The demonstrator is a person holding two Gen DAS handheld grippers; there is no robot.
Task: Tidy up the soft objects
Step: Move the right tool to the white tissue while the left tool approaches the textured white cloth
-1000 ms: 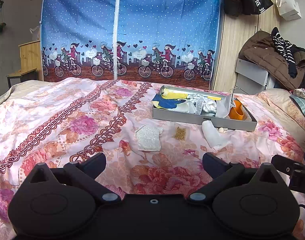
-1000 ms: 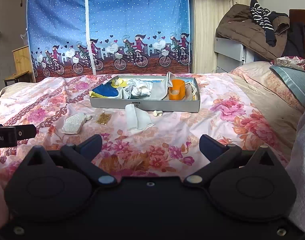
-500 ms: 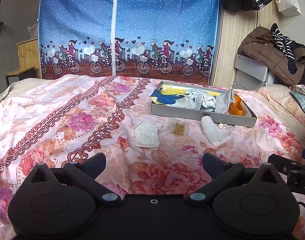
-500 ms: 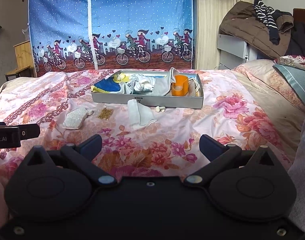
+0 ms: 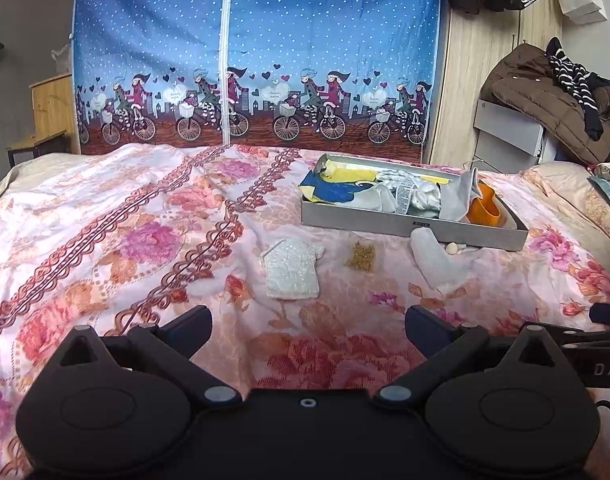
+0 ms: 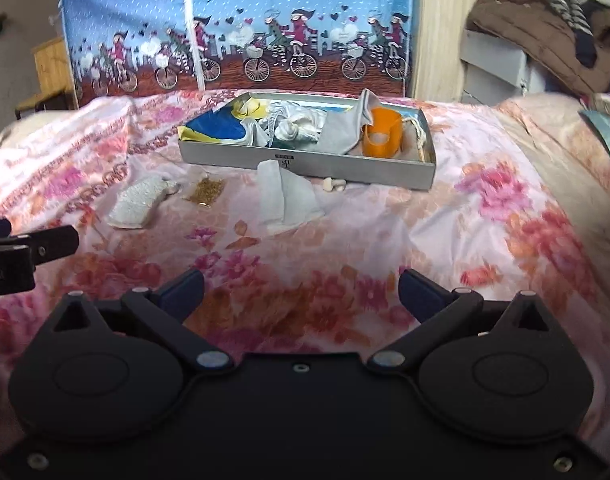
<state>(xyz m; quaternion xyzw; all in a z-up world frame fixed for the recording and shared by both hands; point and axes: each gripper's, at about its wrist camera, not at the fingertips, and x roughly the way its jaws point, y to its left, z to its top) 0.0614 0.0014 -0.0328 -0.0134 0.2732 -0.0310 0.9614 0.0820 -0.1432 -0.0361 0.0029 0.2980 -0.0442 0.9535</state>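
Two hand-held grippers approach loose soft items lying on a floral bedspread (image 5: 105,220), with the grey tray (image 6: 305,158) as landmark. The tray already holds blue-and-yellow cloth (image 6: 219,126), pale bundled fabric (image 6: 297,126), a grey piece draped upright and an orange cup-shaped item (image 6: 381,136). Just in front of the tray's near wall lie, from its left end toward its middle, a white textured mitt-like cloth (image 5: 291,268), a small golden-brown patch (image 5: 360,257), a folded white cloth (image 6: 287,196) whose far end touches the wall, and small pale beads (image 6: 333,185) close under it. The step in hand is judged to be reaching for one of these items to put it in the tray. To do it well, each cloth should be pinched low across a folded edge so that all layers lift together without catching the bedspread, then carried clear over the tray wall before release. The left gripper (image 5: 308,320) is level and aimed at the mitt-like cloth, fingers spread wide and empty, well short of it. The right gripper (image 6: 301,286) points toward the folded white cloth, likewise spread and empty; the view is slightly blurred, suggesting motion.
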